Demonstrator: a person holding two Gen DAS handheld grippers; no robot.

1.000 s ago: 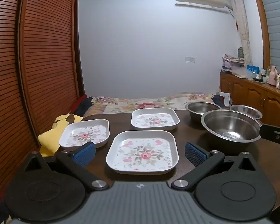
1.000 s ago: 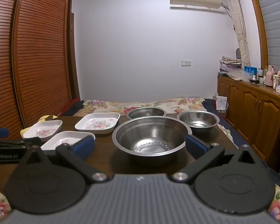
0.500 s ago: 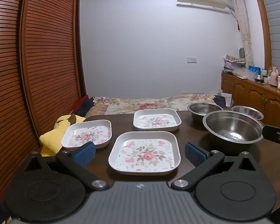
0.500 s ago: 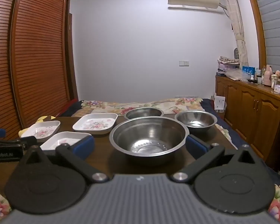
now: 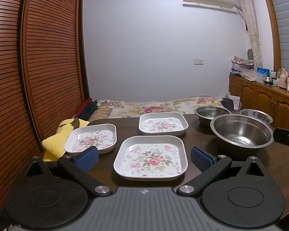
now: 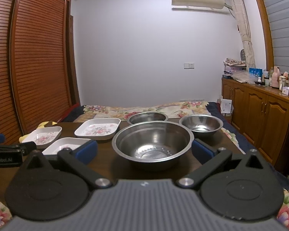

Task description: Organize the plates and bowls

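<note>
Steel bowls (image 6: 152,141) fill the right view, floral plates (image 5: 151,157) the left; both tongs (image 5: 143,158) (image 6: 144,149) gape empty.

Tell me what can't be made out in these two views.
- Left view: far small bowl, partly behind the big bowl.
- Right view: near plate, front covered by the right tool.
- Right view: left tool, cut off by the edge.
- Sideboard bottles: labels too small.
</note>
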